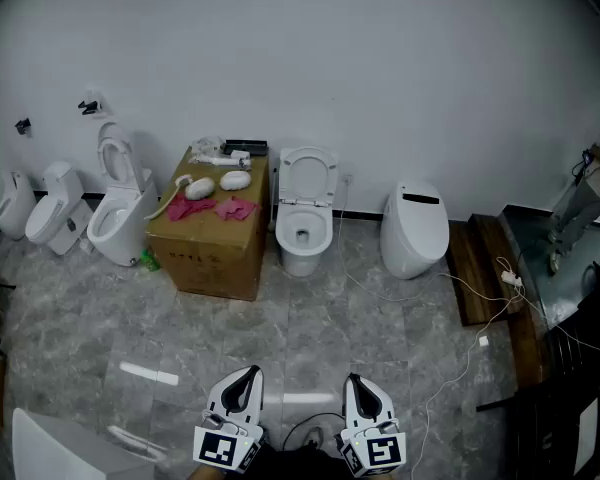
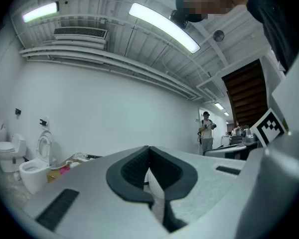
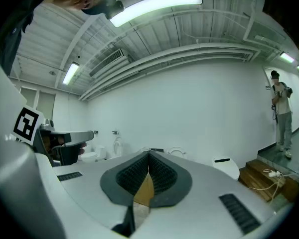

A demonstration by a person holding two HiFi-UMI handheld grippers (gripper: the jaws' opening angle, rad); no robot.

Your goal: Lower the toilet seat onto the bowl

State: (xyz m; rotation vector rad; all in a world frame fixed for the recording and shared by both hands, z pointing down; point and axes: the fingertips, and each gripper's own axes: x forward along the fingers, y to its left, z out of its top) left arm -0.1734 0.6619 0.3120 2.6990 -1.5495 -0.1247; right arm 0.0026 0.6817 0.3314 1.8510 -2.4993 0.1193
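Observation:
A white toilet (image 1: 304, 230) stands against the far wall in the head view, its seat (image 1: 307, 175) raised upright over the open bowl. In the right gripper view the same raised seat (image 3: 176, 152) peeks just above the jaws. My left gripper (image 1: 241, 387) and right gripper (image 1: 364, 392) sit side by side at the bottom of the head view, far from the toilet, both shut with nothing between the pads. Close up, the left gripper (image 2: 149, 159) and right gripper (image 3: 149, 163) point level at the wall.
A cardboard box (image 1: 212, 232) with pink cloths and white items stands left of the toilet. Another open toilet (image 1: 121, 213) and two small fixtures (image 1: 56, 214) are further left. A closed smart toilet (image 1: 415, 227) stands right, by wooden steps (image 1: 478, 268) and cables. A person (image 2: 206, 130) stands far off.

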